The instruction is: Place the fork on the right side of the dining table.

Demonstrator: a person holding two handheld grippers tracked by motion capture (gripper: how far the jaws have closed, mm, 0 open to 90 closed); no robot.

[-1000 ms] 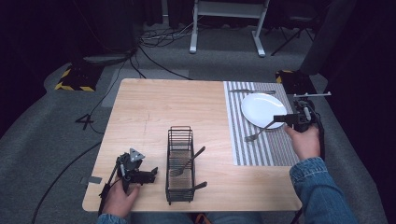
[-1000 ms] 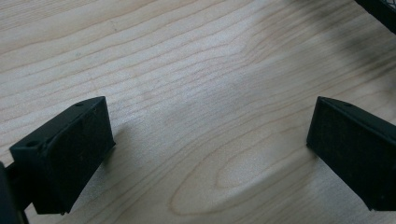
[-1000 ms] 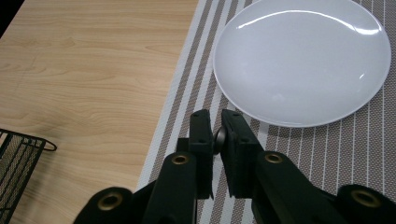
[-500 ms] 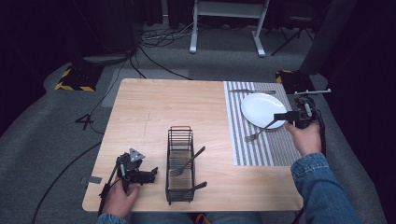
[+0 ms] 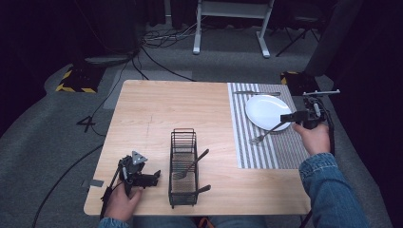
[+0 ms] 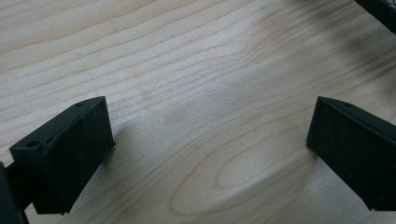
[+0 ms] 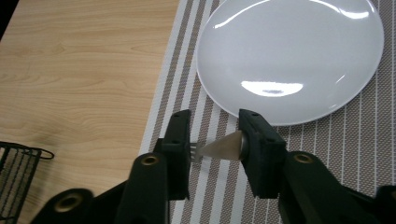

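Note:
My right gripper [image 5: 286, 117] [image 7: 215, 122] is shut on the handle end of a metal fork [image 5: 268, 130] [image 7: 220, 146]. The fork slopes down to the left, and its tines rest on the striped placemat [image 5: 280, 152] [image 7: 341, 140] just in front of the white plate [image 5: 265, 110] [image 7: 289, 56]. My left gripper [image 5: 154, 176] [image 6: 210, 135] sits low at the table's front left corner. It is open, with bare wood between its jaws.
A black wire caddy [image 5: 183, 137] stands at the front middle of the wooden table [image 5: 157, 109] and holds a spoon [image 5: 190, 166] and another utensil. A knife [image 5: 256, 92] lies on the mat behind the plate. Cables run across the floor beyond the table.
The right hand has edged slightly away from me with the fork. The fork's tines stay in place on the mat, and the left gripper has not moved.

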